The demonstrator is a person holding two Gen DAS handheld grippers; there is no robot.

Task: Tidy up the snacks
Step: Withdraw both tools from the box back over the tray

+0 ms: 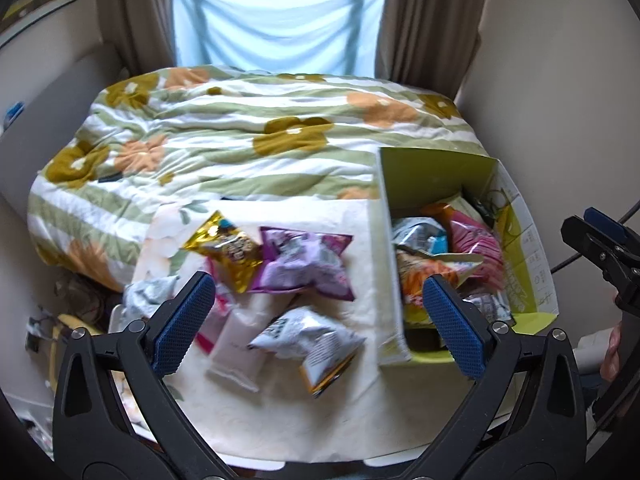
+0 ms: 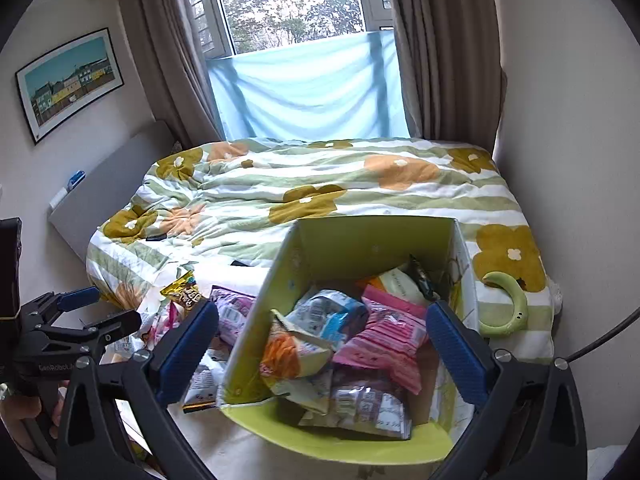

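Both grippers spread wide, nothing held: left gripper (image 1: 318, 320) over loose snack packets on white cloth (image 1: 280, 420), right gripper (image 2: 320, 344) over green box (image 2: 340, 240), approx half filled. Silver-white packet (image 1: 308, 340) judged light, crinkly, slippery; best pinched at crimped edge seam, not puffed middle.

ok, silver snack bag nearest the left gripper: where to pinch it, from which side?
Pinch the silver bag across its puffed middle from straight above, probably. It lies flat and skewed on the white cloth, apart from the purple bag, so both sides look free. The left gripper, open, already straddles it.
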